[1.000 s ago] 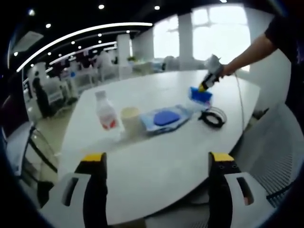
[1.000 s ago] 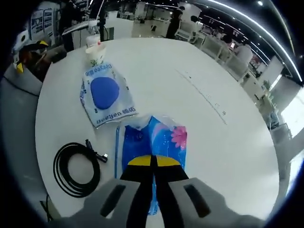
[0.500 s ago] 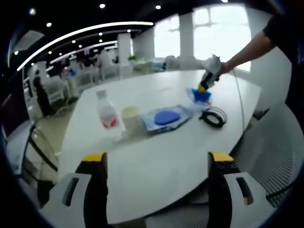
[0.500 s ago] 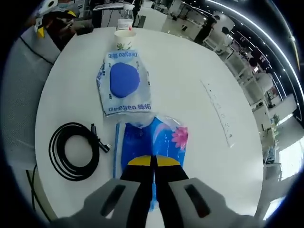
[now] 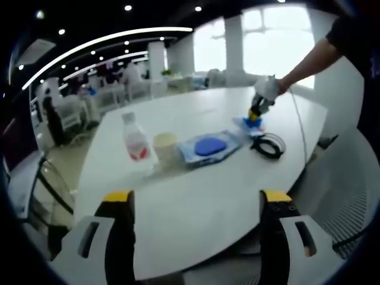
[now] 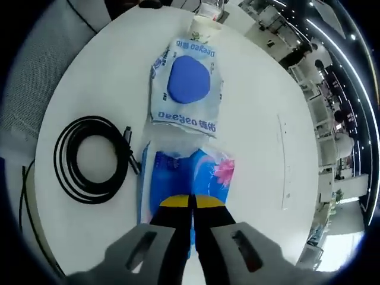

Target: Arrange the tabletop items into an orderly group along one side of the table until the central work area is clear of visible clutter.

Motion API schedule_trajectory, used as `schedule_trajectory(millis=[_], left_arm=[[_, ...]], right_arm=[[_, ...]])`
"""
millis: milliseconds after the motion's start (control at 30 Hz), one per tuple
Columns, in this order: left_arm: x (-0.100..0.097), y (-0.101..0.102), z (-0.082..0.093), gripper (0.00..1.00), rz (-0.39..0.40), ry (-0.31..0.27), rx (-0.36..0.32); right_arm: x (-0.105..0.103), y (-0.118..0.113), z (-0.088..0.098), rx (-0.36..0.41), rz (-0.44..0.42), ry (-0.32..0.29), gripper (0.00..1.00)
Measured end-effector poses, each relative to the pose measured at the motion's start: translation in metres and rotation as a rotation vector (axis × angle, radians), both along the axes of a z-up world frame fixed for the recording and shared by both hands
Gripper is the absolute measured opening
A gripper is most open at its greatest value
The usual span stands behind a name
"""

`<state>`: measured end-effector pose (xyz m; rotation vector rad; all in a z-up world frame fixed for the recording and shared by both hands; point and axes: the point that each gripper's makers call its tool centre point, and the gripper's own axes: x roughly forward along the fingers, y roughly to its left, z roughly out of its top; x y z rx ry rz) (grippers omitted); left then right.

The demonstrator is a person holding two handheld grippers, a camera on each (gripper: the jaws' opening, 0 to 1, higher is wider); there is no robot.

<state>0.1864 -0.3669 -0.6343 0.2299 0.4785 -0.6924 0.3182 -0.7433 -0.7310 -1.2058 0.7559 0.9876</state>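
Observation:
On the white round table (image 5: 196, 190) stand a clear bottle with a red label (image 5: 135, 139) and a paper cup (image 5: 165, 148), side by side. To their right lie a flat wipes pack with a blue oval (image 5: 208, 146) (image 6: 186, 83), a blue flowered tissue pack (image 6: 187, 181) (image 5: 249, 123) and a coiled black cable (image 5: 266, 145) (image 6: 90, 159). My right gripper (image 6: 191, 205) (image 5: 254, 113) is shut on the near edge of the tissue pack, which touches the wipes pack. My left gripper (image 5: 196, 202) stands open over the near table edge, holding nothing.
Grey mesh chairs (image 5: 341, 202) stand beside the table near the person's arm (image 5: 309, 62). A faint line (image 6: 284, 160) runs across the tabletop right of the packs. Office desks and other people fill the background.
The right gripper has swung round with the tissue pack, bringing it close against the wipes pack. The left gripper has stayed still and open.

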Motion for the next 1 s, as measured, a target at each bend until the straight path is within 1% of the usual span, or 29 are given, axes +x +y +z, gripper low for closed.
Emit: schedule_trajectory(millis=[67,267,467,700,833,900,967,1000], left_arm=[[0.000,0.000,0.000,0.83,0.001,0.000,0.000],[0.000,0.000,0.000,0.83,0.007,0.002,0.002],[0.000,0.001,-0.001,0.82,0.010,0.009,0.005],[-0.001,0.001,-0.003,0.82,0.010,0.014,0.008],[-0.001,0.001,-0.003,0.81,0.011,0.013,0.007],[-0.001,0.001,-0.003,0.81,0.011,0.014,0.007],[-0.001,0.001,-0.003,0.81,0.009,0.013,0.006],[-0.001,0.000,-0.003,0.81,0.008,0.015,0.007]], right_arm=[[0.001,0.002,-0.001,-0.005,0.001,-0.001,0.00],[0.000,0.010,-0.005,-0.033,0.044,0.000,0.00],[0.002,0.014,-0.011,-0.045,0.040,0.009,0.00],[0.004,0.013,-0.019,-0.048,-0.023,0.030,0.00],[0.003,0.012,-0.020,-0.042,-0.040,0.033,0.00],[0.003,0.012,-0.019,-0.036,-0.043,0.028,0.02],[0.004,0.010,-0.018,-0.022,-0.067,0.025,0.06],[0.006,0.009,-0.016,-0.008,-0.088,0.010,0.08]])
